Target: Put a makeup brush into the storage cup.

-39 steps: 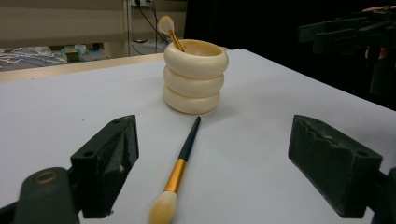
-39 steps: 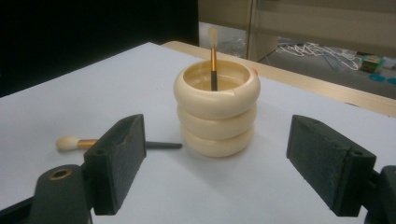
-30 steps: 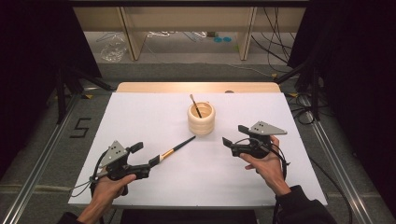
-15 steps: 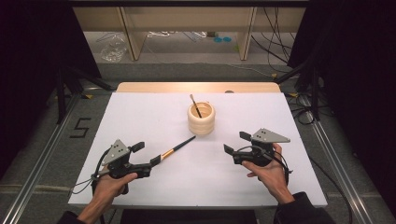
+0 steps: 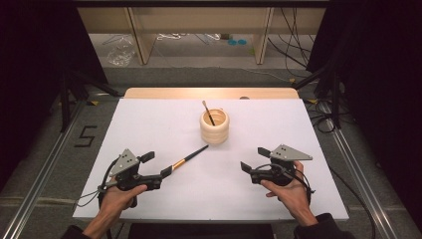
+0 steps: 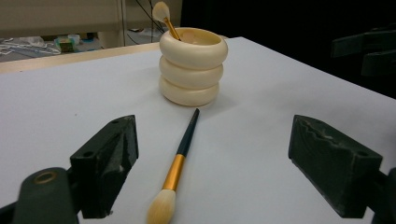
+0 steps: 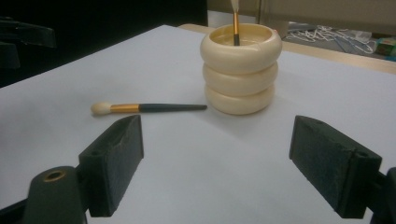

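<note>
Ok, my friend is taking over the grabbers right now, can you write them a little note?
Left gripper: open, bristle end of the loose black-and-gold makeup brush lies between its jaws on the white table.
Right gripper: open, holding nothing, facing the cream ringed cup.
Done: one brush stands in the cup.
Left: probably close on the loose brush and put it in the cup too.

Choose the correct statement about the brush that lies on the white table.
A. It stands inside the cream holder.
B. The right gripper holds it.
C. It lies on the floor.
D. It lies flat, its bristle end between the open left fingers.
D: the brush lies flat on the table, bristle end between the left gripper's spread fingers, unclamped.
</note>
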`<state>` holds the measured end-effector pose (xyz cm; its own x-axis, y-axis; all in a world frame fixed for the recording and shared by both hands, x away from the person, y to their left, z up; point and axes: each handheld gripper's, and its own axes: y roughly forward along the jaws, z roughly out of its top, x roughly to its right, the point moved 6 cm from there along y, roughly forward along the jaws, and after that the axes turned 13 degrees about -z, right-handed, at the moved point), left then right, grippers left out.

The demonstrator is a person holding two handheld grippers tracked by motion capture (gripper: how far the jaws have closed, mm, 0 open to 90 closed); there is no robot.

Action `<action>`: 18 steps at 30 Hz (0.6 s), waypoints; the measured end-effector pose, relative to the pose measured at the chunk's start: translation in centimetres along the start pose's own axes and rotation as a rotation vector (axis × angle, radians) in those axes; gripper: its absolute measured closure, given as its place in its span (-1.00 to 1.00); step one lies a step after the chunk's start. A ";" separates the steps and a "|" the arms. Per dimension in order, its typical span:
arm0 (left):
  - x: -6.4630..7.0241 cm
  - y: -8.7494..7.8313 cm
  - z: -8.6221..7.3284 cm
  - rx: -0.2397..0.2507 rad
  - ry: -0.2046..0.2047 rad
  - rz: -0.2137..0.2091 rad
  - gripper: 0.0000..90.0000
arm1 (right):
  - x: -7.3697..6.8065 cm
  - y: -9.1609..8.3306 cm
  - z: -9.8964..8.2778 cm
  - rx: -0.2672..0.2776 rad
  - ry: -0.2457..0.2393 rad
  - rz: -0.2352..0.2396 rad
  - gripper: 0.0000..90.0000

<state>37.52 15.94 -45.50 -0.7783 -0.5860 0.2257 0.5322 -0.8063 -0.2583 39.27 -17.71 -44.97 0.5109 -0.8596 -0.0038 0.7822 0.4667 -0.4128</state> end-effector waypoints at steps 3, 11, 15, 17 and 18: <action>-0.1 0.1 0.0 -0.009 -0.001 0.001 -0.64 | 0.0 0.0 -0.1 0.000 -0.006 0.009 -0.58; -0.5 0.9 0.1 -0.066 0.007 -0.002 -0.65 | -0.1 0.2 -0.2 0.005 -0.006 0.013 -0.58; -0.8 1.4 0.3 -0.116 0.011 -0.007 -0.64 | 0.0 0.2 -0.2 -0.005 -0.014 0.009 -0.58; -1.0 1.9 0.4 -0.153 0.014 -0.010 -0.64 | 0.0 0.3 -0.2 -0.002 -0.013 0.018 -0.58; -1.0 2.0 0.5 -0.166 0.024 -0.015 -0.64 | -0.1 0.3 -0.2 -0.004 -0.010 0.019 -0.58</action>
<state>39.57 14.89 -45.80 -0.7943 -0.5705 0.2088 0.4600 -0.7893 -0.4068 39.38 -17.55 -45.31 0.5291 -0.8485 -0.0029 0.7709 0.4821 -0.4163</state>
